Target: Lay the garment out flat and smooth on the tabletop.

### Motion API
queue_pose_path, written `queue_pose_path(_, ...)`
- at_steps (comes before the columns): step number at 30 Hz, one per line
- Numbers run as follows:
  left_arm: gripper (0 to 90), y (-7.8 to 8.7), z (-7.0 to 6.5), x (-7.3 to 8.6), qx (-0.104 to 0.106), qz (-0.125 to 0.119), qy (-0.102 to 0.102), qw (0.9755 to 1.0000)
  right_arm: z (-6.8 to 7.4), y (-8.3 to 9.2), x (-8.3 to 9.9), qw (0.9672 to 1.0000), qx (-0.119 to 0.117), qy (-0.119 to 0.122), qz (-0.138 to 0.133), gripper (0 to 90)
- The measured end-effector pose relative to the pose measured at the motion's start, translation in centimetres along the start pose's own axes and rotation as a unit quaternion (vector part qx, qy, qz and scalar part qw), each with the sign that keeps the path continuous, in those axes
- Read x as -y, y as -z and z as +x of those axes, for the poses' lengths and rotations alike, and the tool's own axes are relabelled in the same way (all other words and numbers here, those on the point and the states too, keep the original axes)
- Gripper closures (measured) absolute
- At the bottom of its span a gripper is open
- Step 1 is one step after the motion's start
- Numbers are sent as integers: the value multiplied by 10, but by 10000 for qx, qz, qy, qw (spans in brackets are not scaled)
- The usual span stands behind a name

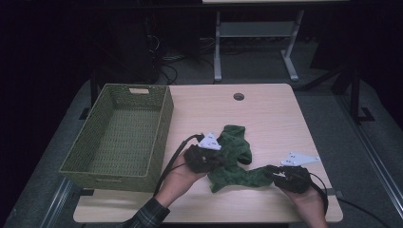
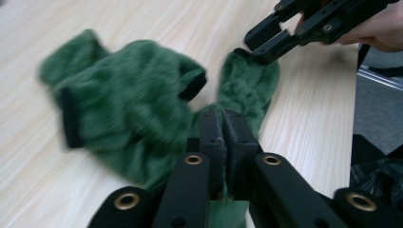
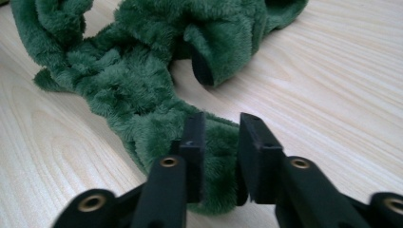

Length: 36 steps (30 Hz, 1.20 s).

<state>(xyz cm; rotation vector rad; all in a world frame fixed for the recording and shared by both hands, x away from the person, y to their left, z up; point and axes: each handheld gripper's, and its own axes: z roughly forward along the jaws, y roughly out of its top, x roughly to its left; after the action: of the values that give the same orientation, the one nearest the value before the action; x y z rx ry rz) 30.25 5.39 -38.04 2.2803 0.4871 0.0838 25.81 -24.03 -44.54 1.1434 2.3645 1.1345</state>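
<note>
High view: 2 grippers, left (image 1: 215, 160), right (image 1: 272, 172), pinch green fleece (image 1: 236, 156).

High view: fixed above the near edge of the table (image 1: 266, 109), facing forward and down — whole tabletop, green basket (image 1: 121, 135) and floor beyond taken in from a distance. Left gripper view: mounted low, looking along own jaws at close range across the green fleece cloth (image 2: 138, 109) toward the right gripper (image 2: 266, 45). Right gripper view: equally near, almost at table level. Shared by all three — the cloth and the surrounding wood.
</note>
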Motion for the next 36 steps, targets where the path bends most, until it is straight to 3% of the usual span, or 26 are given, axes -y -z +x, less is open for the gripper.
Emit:
queue_pose_path(3, 898, -24, 1, 1, 203, 251, 77, 9994, 1, -4, -1, 10000, -22, 20, 61, 816)
queue_pose_path(7, 899, -37, 1, 11, 188, 608, 39, 9980, 2, -7, 0, 9998, -112, 57, 162, 896)
queue_pose_path(17, 899, -14, 3, 49, -19, 986, 152, 9950, 3, -15, 3, 9989, -207, 152, 392, 897)
queue_pose_path(20, 899, -7, 0, 59, -26, 978, 229, 9949, 4, -15, 4, 9985, -235, 161, 470, 896)
queue_pose_path(24, 898, 2, -5, 61, 2, 796, 311, 9963, 5, -16, 5, 9983, -259, 179, 494, 895)
queue_pose_path(26, 898, 2, -6, 61, 23, 829, 242, 9963, 5, -17, 5, 9980, -280, 187, 532, 895)
queue_pose_path(31, 899, -12, -7, 68, 159, 1151, 252, 9929, 7, -20, 7, 9970, -294, 273, 667, 898)
queue_pose_path(35, 899, -20, -7, 74, -81, 1419, 115, 9898, 6, -21, 8, 9965, -362, 218, 723, 898)
queue_pose_path(36, 900, -20, -5, 76, -49, 1388, 120, 9902, 6, -21, 8, 9962, -391, 206, 749, 898)
